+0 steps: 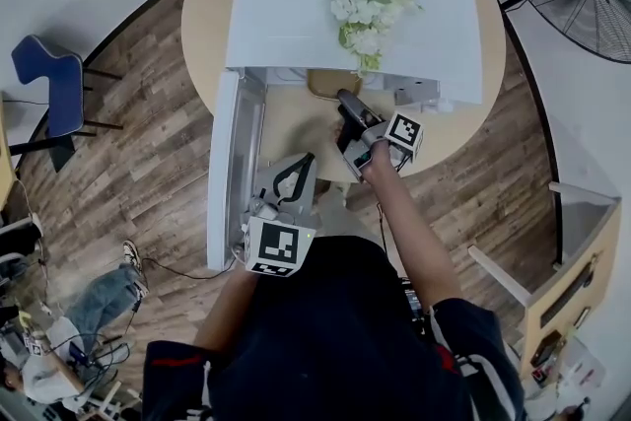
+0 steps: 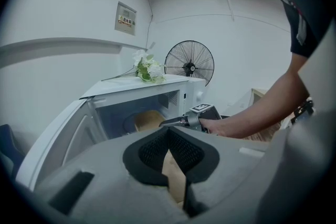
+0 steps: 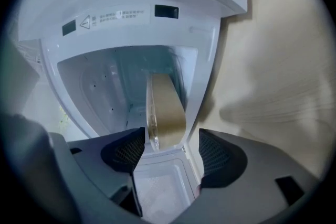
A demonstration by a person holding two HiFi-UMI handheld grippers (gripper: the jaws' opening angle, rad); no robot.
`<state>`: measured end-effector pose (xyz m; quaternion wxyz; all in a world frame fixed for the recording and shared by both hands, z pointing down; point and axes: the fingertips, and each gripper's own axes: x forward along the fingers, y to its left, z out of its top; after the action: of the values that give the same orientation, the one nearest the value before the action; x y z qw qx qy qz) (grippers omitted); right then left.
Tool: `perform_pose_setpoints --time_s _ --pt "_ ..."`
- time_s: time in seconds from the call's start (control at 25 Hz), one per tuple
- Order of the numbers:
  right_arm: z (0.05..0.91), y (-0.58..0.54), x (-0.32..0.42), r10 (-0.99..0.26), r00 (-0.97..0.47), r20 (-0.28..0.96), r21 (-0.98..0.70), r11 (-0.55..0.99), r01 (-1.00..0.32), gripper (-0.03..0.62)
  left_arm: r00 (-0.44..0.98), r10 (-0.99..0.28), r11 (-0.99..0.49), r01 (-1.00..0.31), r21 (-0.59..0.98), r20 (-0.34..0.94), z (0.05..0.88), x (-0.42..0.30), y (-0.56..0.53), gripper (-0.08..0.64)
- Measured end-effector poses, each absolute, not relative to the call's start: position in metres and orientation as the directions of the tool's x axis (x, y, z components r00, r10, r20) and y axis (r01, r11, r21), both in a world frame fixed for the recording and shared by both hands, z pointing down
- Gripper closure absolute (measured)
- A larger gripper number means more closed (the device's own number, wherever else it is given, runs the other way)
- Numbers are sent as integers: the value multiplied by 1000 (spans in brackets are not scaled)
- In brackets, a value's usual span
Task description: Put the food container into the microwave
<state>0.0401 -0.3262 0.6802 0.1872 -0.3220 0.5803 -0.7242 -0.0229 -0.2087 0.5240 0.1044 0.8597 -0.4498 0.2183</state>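
container [image 3: 166,107] inside open microwave [image 1: 296,10], between right gripper [image 3: 171,139] jaws held wide apart; left gripper [image 2: 169,131] closed, empty.

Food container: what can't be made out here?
- Contents of the food container: the right gripper view shows only its tan side; in the head view the microwave top covers most of it.
- Its base: left gripper view, behind the left hand-held gripper.
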Motion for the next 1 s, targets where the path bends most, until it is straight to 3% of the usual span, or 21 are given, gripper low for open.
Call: perform_pose_setpoints --time_s 0.2,0.4,0.64,0.84,1.0 --pt "666 -301 35 -581 -763 284 -959 -175 -224 308 507 -720 -581 -814 -12 474 529 -20 -208 545" --pt "662 -284 34 -523 -734 434 -872 -38 -488 316 514 -714 -588 -809 -7 476 533 -16 -206 545" --pt "654 -286 36 -523 -628 576 -665 148 -732 530 518 -711 -593 -805 -10 475 532 -17 -208 545" --pt "646 -296 35 -555 -535 637 -428 322 -844 572 519 -710 -593 -805 -7 477 534 -18 -208 545" --pt "647 -304 35 -568 -506 649 -371 344 -863 577 513 -704 -584 -812 9 491 541 -21 -205 545"
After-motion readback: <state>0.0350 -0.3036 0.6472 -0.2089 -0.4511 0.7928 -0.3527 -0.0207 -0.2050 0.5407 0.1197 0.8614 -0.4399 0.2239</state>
